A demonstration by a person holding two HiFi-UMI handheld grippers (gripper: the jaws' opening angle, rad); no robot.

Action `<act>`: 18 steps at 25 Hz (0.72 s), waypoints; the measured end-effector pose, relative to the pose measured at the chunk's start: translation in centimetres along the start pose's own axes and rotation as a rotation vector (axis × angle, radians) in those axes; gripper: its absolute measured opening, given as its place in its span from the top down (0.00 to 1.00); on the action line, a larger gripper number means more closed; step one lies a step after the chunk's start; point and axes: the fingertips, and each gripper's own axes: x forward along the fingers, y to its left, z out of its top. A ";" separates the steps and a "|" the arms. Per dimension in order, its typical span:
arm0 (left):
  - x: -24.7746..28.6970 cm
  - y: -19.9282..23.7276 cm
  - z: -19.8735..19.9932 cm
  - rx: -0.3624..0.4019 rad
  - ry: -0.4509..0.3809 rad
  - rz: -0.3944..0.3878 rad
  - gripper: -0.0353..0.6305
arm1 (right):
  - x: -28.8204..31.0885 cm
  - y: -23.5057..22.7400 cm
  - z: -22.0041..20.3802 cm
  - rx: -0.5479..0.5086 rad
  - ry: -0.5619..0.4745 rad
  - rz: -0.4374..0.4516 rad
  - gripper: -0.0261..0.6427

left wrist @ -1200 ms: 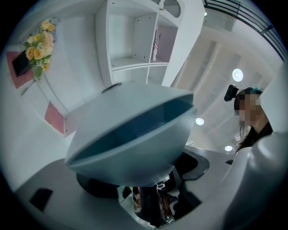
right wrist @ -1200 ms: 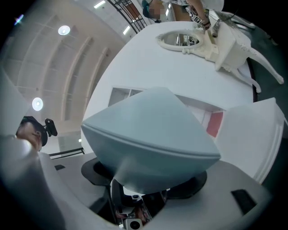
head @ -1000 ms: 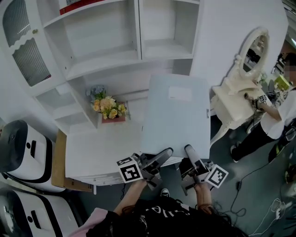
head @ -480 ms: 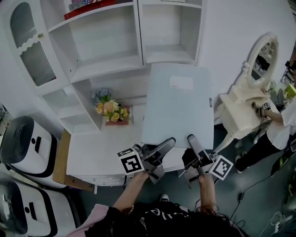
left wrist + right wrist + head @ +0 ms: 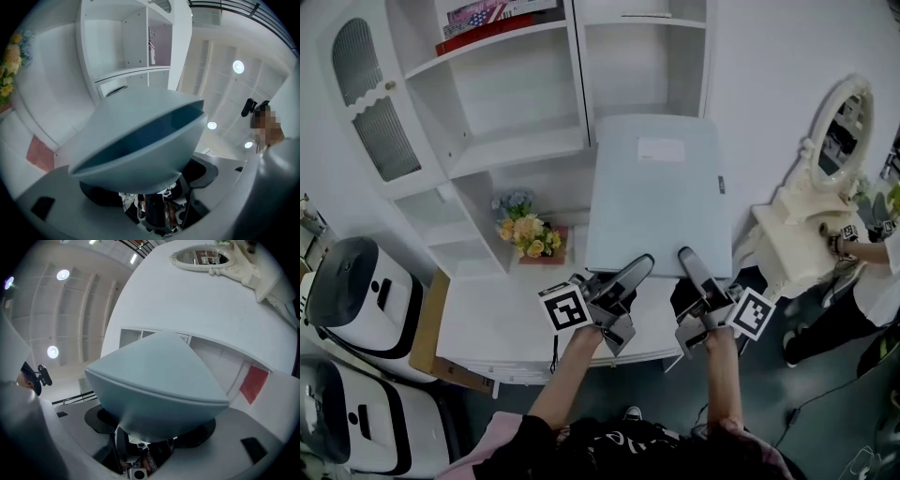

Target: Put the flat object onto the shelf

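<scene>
A large flat pale blue-grey folder (image 5: 661, 192) with a white label is held up in the air in front of the white shelf unit (image 5: 516, 141). My left gripper (image 5: 639, 267) is shut on its near left edge and my right gripper (image 5: 684, 256) is shut on its near right edge. The folder's far edge reaches the height of the lower right shelf compartment (image 5: 647, 56). In the left gripper view the folder (image 5: 140, 136) fills the middle, with the shelf (image 5: 136, 47) behind. In the right gripper view the folder (image 5: 159, 380) hides the jaws' tips.
A flower bouquet (image 5: 525, 230) sits on the white desk (image 5: 497, 319) under the shelves. Books (image 5: 487, 21) lie on the top left shelf. A white vanity with an oval mirror (image 5: 839, 131) stands at the right, with a person (image 5: 872, 253) beside it. Two white machines (image 5: 356, 300) stand at the left.
Both grippers have lifted the folder upward and away from me, toward the shelf compartments. The head view has tilted up, so more of the upper shelf shows.
</scene>
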 end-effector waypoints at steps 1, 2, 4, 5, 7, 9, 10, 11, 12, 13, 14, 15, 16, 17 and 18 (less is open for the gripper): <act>0.3 0.1 0.3 0.001 0.001 0.003 0.39 | 0.3 -0.1 0.3 0.003 0.003 0.001 0.50; 0.6 0.2 0.5 0.002 0.002 0.006 0.39 | 0.5 -0.2 0.6 0.004 0.008 0.002 0.50; 1.2 0.3 0.9 0.006 -0.003 0.010 0.39 | 1.0 -0.5 1.1 0.003 0.022 0.004 0.50; 1.4 0.3 1.1 0.008 -0.011 0.011 0.39 | 1.2 -0.6 1.4 0.003 0.031 0.007 0.50; 1.8 0.5 1.5 0.012 -0.029 0.016 0.39 | 1.8 -0.7 1.9 0.007 0.048 0.017 0.50; 2.4 0.7 2.2 0.011 -0.042 0.025 0.39 | 2.8 -0.9 2.5 0.019 0.064 0.019 0.50; 2.7 0.9 2.7 0.008 -0.046 0.030 0.39 | 3.3 -1.1 2.9 0.024 0.071 0.014 0.50; 3.1 1.2 3.3 0.007 -0.048 0.035 0.39 | 3.9 -1.3 3.3 0.030 0.076 0.010 0.50; 3.4 1.4 3.6 0.010 -0.046 0.039 0.39 | 4.3 -1.5 3.6 0.036 0.078 0.009 0.50; 3.5 1.5 3.9 0.017 -0.041 0.042 0.39 | 4.6 -1.7 3.7 0.042 0.078 0.011 0.50; 3.6 1.6 3.9 0.025 -0.034 0.042 0.39 | 4.7 -1.8 3.8 0.048 0.074 0.016 0.50; 3.7 1.7 3.8 0.034 -0.026 0.041 0.39 | 4.7 -2.0 3.9 0.053 0.070 0.022 0.50; 3.8 1.9 3.7 0.041 -0.019 0.039 0.39 | 4.6 -2.2 4.0 0.058 0.066 0.026 0.50; 4.0 2.0 3.6 0.045 -0.015 0.038 0.39 | 4.7 -2.4 4.1 0.062 0.064 0.027 0.50; 4.1 2.2 3.5 0.043 -0.014 0.036 0.39 | 4.7 -2.7 4.1 0.063 0.067 0.025 0.50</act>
